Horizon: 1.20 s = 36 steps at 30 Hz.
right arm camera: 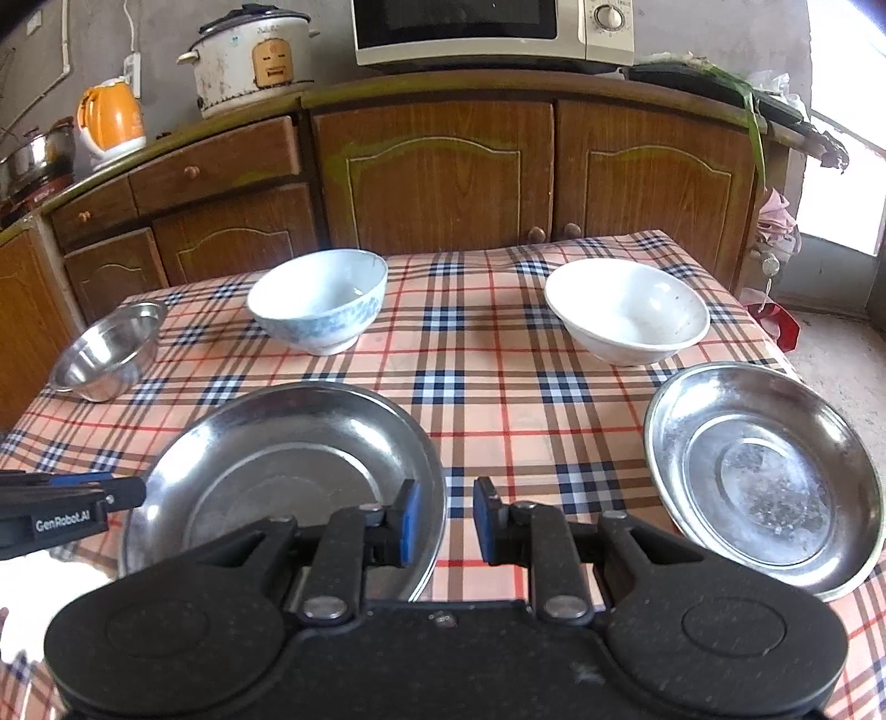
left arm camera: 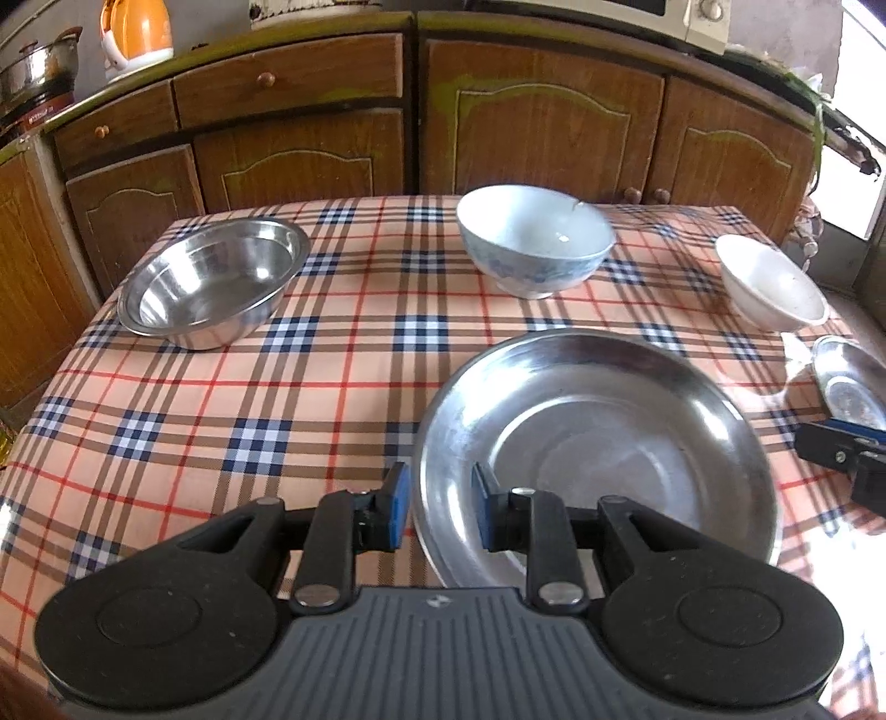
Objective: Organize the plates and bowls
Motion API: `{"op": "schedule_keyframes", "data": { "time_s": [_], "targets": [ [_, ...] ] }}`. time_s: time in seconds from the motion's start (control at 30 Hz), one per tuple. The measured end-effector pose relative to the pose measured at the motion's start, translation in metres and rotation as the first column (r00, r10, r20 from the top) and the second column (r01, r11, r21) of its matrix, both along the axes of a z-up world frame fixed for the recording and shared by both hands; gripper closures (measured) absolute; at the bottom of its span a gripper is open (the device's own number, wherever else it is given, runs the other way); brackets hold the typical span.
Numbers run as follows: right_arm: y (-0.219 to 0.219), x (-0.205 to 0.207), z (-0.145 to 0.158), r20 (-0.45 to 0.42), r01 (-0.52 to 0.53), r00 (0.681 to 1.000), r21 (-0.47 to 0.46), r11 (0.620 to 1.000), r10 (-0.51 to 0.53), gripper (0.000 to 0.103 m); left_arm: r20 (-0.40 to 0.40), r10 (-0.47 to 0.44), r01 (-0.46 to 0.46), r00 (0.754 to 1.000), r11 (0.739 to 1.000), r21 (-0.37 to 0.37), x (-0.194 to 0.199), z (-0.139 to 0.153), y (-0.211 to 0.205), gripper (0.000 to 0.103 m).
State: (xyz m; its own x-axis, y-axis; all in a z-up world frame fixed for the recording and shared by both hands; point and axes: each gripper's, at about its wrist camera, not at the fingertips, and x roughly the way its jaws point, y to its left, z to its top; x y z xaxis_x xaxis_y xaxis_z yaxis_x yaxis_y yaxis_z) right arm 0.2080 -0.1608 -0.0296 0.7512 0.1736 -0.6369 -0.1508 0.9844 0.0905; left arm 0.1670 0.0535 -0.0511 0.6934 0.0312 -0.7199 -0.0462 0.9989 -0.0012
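Note:
A large steel plate lies flat on the checked table. My left gripper straddles its left rim, jaws a little apart, pads clear of the metal. My right gripper straddles the right rim the same way, open. Each view shows the other gripper's fingers beside the plate. A smaller steel plate lies to the right. Further back stand a steel bowl, a blue-patterned bowl and a white bowl, all upright and apart.
Brown wooden cabinets run close behind the table's far edge. On the counter above them are an orange kettle, a rice cooker and a microwave. The small plate lies near the table's right edge.

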Motion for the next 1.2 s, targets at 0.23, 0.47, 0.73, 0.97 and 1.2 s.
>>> {"op": "schedule_keyframes", "data": {
  "time_s": [0.23,0.47,0.73,0.97,1.2],
  "targets": [
    [-0.008,-0.019,0.018,0.026,-0.003,1.000,0.004,1.000,0.003,0.077,0.026,-0.027,0.027,0.999,1.000,-0.014,-0.018,0.018,-0.021,0.077],
    [-0.031,-0.036,0.037,0.068,0.030,0.997,0.009,1.000,-0.030,0.077,0.053,-0.090,0.092,0.994,0.995,-0.035,-0.029,0.034,-0.053,0.077],
    [-0.070,-0.047,0.049,0.103,0.087,0.991,0.024,0.996,-0.089,0.073,0.082,-0.145,0.148,0.986,0.989,-0.026,-0.032,0.049,-0.092,0.077],
    [-0.104,-0.051,0.053,0.119,0.139,0.983,0.040,0.989,-0.143,0.073,0.082,-0.183,0.185,0.980,0.983,-0.020,-0.028,0.051,-0.123,0.077],
    [-0.136,-0.052,0.052,0.125,0.183,0.974,0.050,0.982,-0.188,0.072,0.074,-0.191,0.194,0.979,0.980,-0.035,-0.020,0.052,-0.149,0.077]
  ]
}}
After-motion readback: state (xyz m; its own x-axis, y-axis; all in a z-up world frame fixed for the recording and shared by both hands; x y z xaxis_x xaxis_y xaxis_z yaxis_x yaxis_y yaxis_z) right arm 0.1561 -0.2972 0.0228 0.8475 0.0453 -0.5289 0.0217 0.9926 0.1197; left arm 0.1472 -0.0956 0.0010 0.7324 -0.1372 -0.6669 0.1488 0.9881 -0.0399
